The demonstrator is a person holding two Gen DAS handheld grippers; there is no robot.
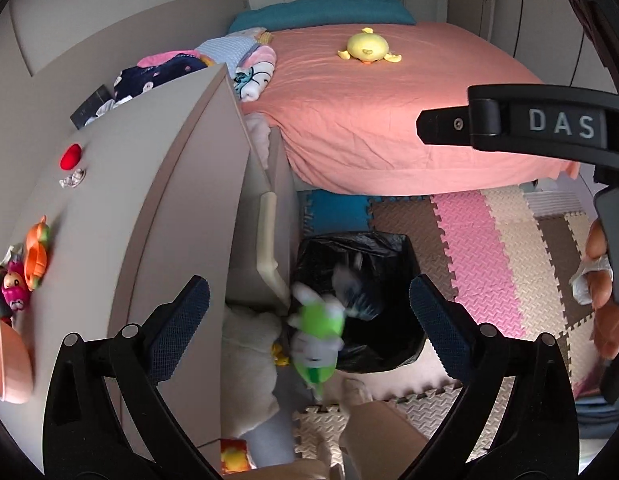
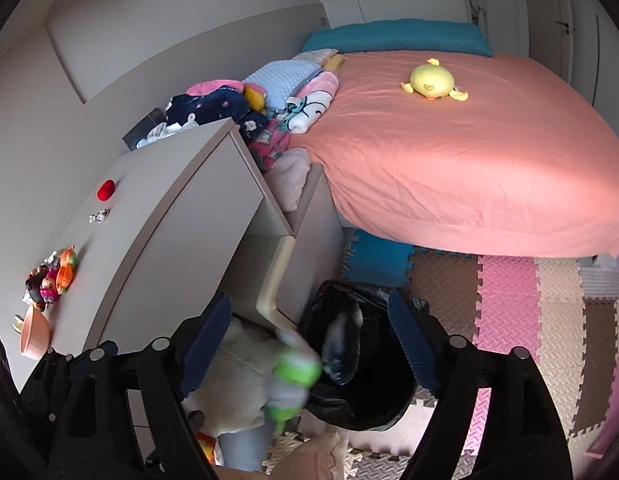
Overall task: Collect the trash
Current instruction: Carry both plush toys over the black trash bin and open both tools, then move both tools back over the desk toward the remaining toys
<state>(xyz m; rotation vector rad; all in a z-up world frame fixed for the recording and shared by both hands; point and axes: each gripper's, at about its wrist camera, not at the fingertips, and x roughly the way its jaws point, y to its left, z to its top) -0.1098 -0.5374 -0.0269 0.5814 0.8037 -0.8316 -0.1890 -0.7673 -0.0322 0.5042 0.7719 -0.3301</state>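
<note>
1. Left wrist view: a bed [image 1: 389, 112] with a pink sheet and a beige desk [image 1: 121, 184] flank the foam-tile floor [image 1: 477, 264].
2. A black-lined trash bin [image 1: 373, 300] stands by the desk's foot.
3. A blurred green-and-white toy [image 1: 317, 336] sits at the bin's near rim, long axis roughly vertical in frame.
4. Left gripper [image 1: 309, 328] and right gripper [image 2: 309, 344] are both spread wide, grasping nothing.
</note>
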